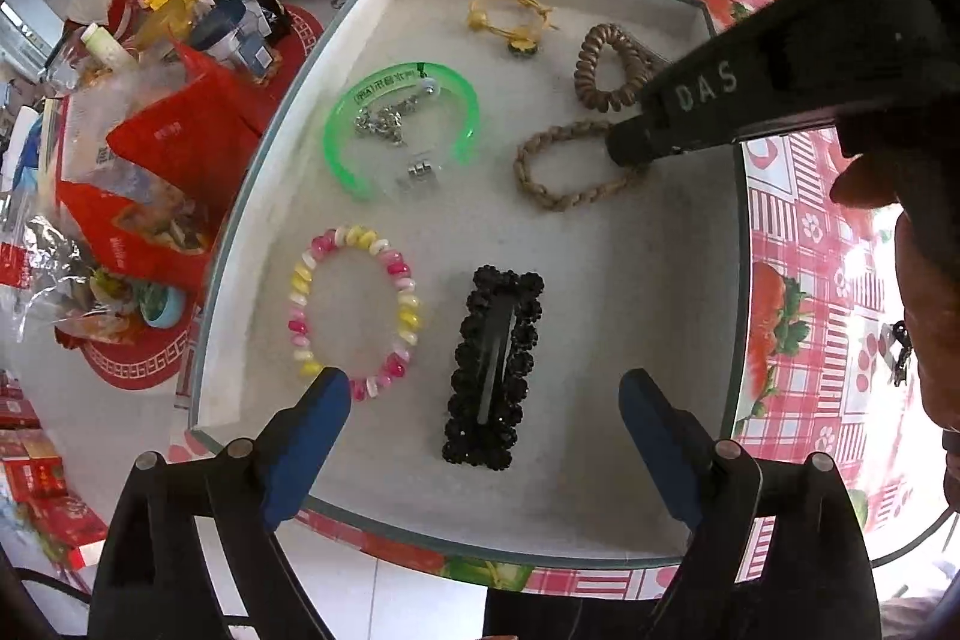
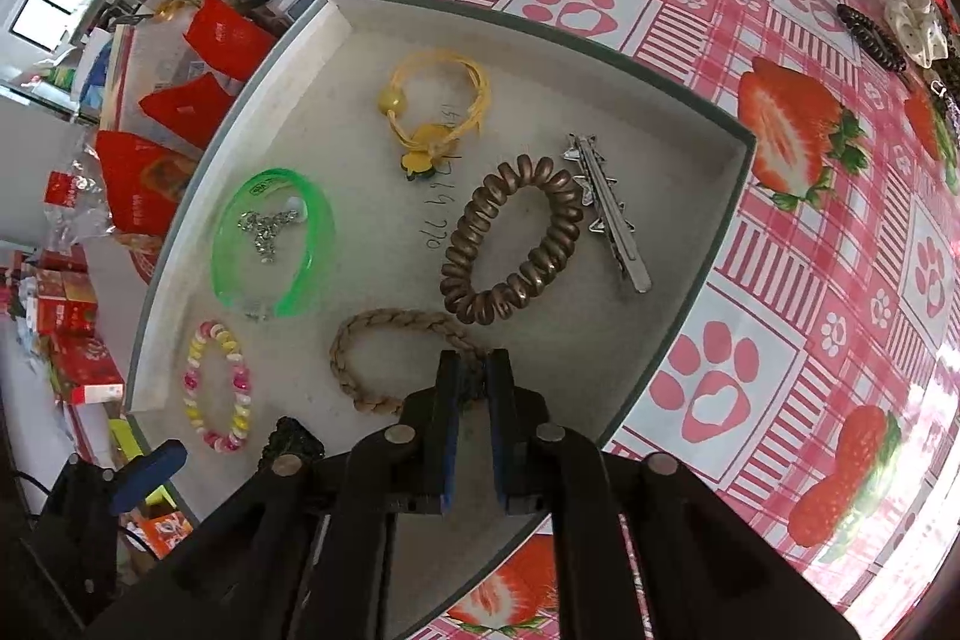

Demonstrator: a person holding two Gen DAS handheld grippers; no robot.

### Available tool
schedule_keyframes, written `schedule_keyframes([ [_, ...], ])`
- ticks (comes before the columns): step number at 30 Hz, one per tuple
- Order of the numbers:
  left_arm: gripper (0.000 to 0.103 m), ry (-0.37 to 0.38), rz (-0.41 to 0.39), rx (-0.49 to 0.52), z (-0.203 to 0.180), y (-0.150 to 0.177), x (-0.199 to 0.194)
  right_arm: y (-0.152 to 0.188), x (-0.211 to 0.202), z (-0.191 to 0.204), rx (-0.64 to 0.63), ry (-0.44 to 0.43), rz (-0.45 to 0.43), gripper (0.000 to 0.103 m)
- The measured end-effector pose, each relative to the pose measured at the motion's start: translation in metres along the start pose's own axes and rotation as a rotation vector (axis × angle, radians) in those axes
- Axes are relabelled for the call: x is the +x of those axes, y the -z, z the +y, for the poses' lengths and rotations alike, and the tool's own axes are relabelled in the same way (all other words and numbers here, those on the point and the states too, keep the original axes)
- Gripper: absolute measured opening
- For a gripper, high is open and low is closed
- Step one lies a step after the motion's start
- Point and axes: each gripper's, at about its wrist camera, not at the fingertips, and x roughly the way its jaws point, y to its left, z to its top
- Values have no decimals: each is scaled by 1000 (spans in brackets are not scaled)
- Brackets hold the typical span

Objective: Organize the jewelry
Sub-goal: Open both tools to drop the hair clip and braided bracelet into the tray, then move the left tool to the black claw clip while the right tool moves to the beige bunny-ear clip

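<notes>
Both grippers point steeply down into the shallow grey tray (image 1: 729, 244) that sits on the strawberry-print tablecloth (image 2: 780, 232).

The left gripper (image 1: 486, 394) hangs over the near edge of the tray with its blue pads spread wide and nothing between them. The black beaded hair clip (image 1: 495, 370) lies flat on the tray floor below the gap, touching neither pad. The left pad's tip sits just over the near end of the pink-and-yellow bead bracelet (image 1: 354, 310).

The right gripper (image 2: 474, 370) comes in from the tray's right side, tilted, with a person's hand (image 1: 924, 316) behind it at the picture's edge. Its jaws are narrow, a slim gap between them, and the near end of the braided tan band (image 2: 384, 358) lies right in that gap. Whether the pads press on the braid I cannot tell.

Further into the tray from the braided band lies the brown coil hair tie (image 2: 510, 244), close but apart. Beside the coil, toward the tray's right wall, is a silver star clip (image 2: 606, 208). At the tray's far side sits the yellow cord bracelet (image 2: 438, 112). Toward the left wall, the green open bangle (image 1: 402, 130) rings a small silver chain (image 1: 384, 118).

Outside the tray, on the tablecloth's far corner, lie a white scrunchie (image 2: 915, 22) and a dark coil tie (image 2: 870, 37).
</notes>
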Motion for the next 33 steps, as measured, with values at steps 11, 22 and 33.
schedule_keyframes([
  [11,103,-30,-22,37,-5,-1,-15,3,-40,-8,47,-104,-94,64],
  [22,103,19,-60,188,-45,-19,-40,54,-103,-74,262,-48,-214,72],
  [33,103,117,-88,373,-114,-23,-55,178,-140,-162,564,170,-220,72],
])
